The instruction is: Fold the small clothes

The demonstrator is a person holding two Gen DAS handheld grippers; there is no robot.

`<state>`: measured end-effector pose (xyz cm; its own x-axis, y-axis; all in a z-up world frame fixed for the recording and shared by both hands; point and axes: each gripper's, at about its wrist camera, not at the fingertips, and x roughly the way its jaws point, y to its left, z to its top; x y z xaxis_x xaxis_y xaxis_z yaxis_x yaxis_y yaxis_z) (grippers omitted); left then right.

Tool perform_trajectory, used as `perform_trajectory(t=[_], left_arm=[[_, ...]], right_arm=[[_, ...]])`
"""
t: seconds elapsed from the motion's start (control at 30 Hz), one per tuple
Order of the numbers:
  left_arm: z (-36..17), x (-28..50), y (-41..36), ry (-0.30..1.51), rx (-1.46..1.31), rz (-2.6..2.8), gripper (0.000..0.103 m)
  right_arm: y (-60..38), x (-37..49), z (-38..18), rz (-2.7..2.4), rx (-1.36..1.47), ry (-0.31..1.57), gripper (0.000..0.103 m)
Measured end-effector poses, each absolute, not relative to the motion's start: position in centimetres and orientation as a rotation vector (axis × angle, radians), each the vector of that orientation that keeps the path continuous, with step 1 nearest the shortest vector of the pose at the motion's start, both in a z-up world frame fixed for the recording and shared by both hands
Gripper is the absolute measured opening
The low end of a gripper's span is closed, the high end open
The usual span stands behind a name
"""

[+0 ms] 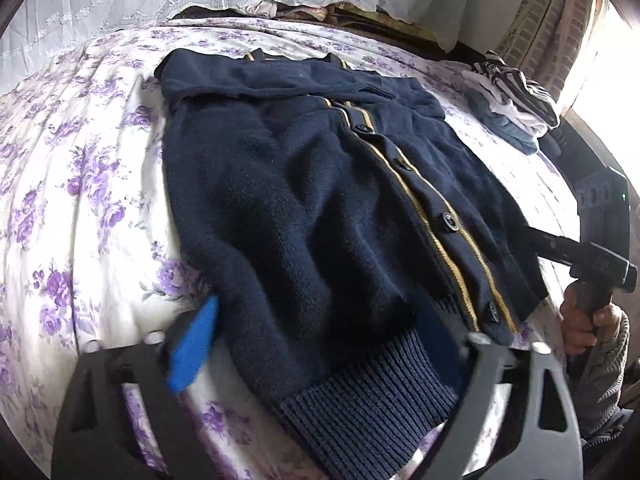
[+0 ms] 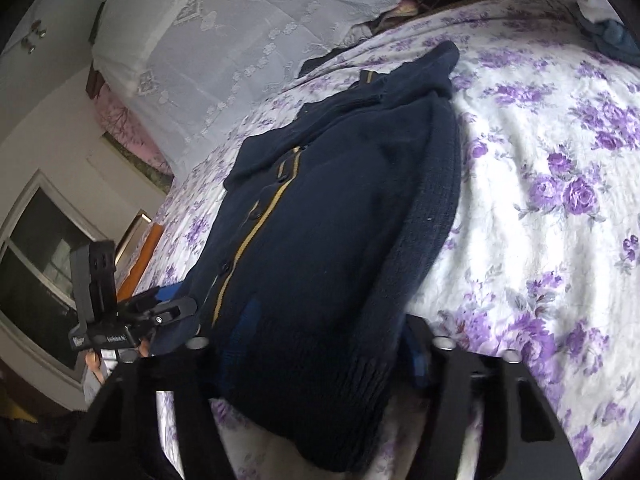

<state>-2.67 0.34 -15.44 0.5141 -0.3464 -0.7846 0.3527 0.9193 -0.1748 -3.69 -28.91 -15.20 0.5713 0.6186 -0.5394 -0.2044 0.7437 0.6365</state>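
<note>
The left gripper (image 1: 320, 344) straddled the near ribbed hem of the navy blue knitted cardigan with tan placket stripes (image 1: 320, 200). Its blue-padded left finger (image 1: 192, 352) stood clear at the hem's left corner, and the other finger lay under or behind the knit near the placket; the fingers were spread, with no pinch visible. In the right wrist view, the right gripper (image 2: 320, 360) bracketed the hem's right portion. A blue pad (image 2: 418, 356) showed at the garment's right edge, the opposite pad was hidden by fabric, and whether these fingers were clenched on the knit could not be determined.

The cardigan lay buttoned and face up on the bed with the white, purple-flowered cover (image 1: 80, 184), hem near, collar far, with a sleeve folded across the chest at the far end. A hand (image 1: 580, 324) held the right gripper's handle at the right edge of the left wrist view. A heap of striped and blue clothes (image 1: 516, 108) sat well apart at the far right.

Handling assessment: the knit appeared soft, limp and moderately thick, not fragile, and likely to sag and stretch when lifted. The ribbed hem was the firmest portion. Recommended hold: both hem corners, taken through all layers, so that the garment folds evenly toward the collar.
</note>
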Motion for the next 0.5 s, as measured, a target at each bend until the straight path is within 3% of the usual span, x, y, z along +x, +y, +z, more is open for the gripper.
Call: perform_trajectory(t=[0.23,0.5], left_arm=[[-15.3,-2.8,-0.1,0.921,0.036,-0.413,0.071],[-15.6,-1.4,-0.2,0.940,0.034,-0.398,0.070]], right_arm=[[-29.5,-3.2,-15.6,0.504,0.582,0.846,0.040],[-29.4,-3.2,-15.7,0.497,0.574,0.859,0.036]])
